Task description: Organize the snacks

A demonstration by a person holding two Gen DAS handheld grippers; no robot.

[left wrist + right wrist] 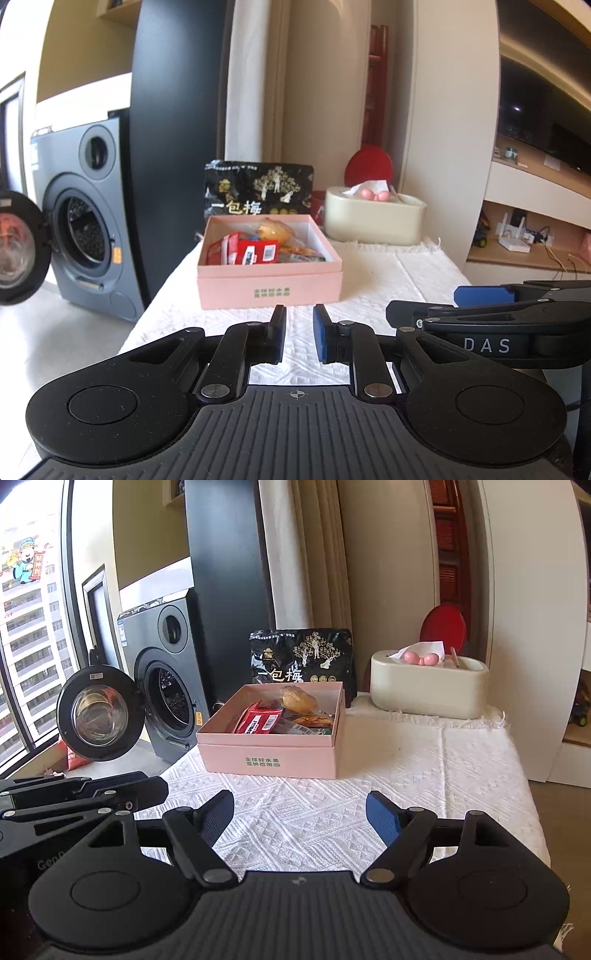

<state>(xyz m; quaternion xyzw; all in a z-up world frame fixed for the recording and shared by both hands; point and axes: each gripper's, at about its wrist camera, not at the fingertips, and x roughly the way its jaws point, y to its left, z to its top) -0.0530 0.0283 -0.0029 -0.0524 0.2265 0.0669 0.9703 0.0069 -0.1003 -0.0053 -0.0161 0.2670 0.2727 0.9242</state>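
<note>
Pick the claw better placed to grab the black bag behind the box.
Right. The right claw is wide open; the left claw is nearly shut. Both hover short of the box, the bag behind it.

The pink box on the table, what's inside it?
The open pink cardboard box holds red snack packets, a golden bun-like snack and an orange wrapped snack. Anything underneath them is covered.

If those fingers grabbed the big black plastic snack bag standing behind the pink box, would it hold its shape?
Probably not. The big black plastic snack bag shows glossy creases, so it likely crumples and could slip. It stands upright behind the pink cardboard box, so a push may tip it. It looks puffy, probably light.
</note>
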